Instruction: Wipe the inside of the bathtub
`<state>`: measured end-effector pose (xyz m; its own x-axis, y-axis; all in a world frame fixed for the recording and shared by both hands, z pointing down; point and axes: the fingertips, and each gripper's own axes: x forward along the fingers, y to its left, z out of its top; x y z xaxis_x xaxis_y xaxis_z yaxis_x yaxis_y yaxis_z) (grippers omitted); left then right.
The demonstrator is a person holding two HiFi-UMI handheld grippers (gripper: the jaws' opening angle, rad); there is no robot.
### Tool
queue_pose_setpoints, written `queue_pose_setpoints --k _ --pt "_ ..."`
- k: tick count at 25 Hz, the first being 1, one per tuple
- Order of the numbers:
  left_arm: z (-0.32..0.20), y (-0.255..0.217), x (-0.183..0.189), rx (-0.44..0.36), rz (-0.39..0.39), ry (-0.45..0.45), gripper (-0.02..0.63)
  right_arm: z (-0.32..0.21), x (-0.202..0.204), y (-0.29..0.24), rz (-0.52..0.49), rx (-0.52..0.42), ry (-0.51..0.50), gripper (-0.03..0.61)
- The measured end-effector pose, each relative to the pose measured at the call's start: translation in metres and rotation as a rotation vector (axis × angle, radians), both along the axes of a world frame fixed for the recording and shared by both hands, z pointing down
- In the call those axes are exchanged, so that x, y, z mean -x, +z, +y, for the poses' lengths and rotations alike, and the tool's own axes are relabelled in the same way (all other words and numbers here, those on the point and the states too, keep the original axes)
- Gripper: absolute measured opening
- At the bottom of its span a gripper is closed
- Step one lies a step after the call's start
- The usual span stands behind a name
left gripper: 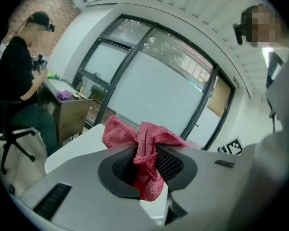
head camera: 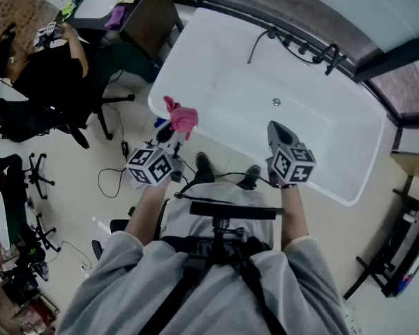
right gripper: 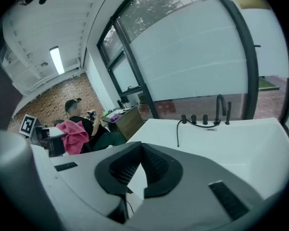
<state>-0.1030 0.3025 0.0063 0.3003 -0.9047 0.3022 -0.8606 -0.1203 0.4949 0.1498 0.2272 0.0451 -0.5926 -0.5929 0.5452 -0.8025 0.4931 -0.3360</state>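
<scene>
A white bathtub point(head camera: 363, 145) lies ahead of me, with a drain point(head camera: 276, 102) in its floor and black faucet fittings point(head camera: 328, 56) on its far rim. My left gripper point(head camera: 174, 128) hovers over the tub's near left corner, shut on a bunched pink cloth point(head camera: 182, 116). In the left gripper view the cloth point(left gripper: 144, 143) is pinched between the black pads and hangs out above and below them. My right gripper point(head camera: 278, 128) is over the tub's near side, shut with nothing in it. Its pads point(right gripper: 156, 165) meet at the tips. The right gripper view shows the tub point(right gripper: 241, 148) and the cloth point(right gripper: 73, 134).
A person in black point(head camera: 45, 75) sits on an office chair at the left, by a wooden desk point(head camera: 136, 9). Cables point(head camera: 115, 180) trail across the floor near my shoes point(head camera: 204, 167). A black stand point(head camera: 398, 250) is at the right. Window frames run behind the tub.
</scene>
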Motion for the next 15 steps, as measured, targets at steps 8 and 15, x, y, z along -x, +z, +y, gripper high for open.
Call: queue_pose_setpoints --k 8,15 --pt "-0.023 0.006 0.045 -0.005 -0.133 0.142 0.083 0.0 0.103 0.005 -0.043 0.005 -0.06 0.009" --pt "-0.038 0.016 0.074 0.024 -0.21 0.209 0.083 0.0 0.153 0.006 -0.046 0.011 -0.077 0.009"
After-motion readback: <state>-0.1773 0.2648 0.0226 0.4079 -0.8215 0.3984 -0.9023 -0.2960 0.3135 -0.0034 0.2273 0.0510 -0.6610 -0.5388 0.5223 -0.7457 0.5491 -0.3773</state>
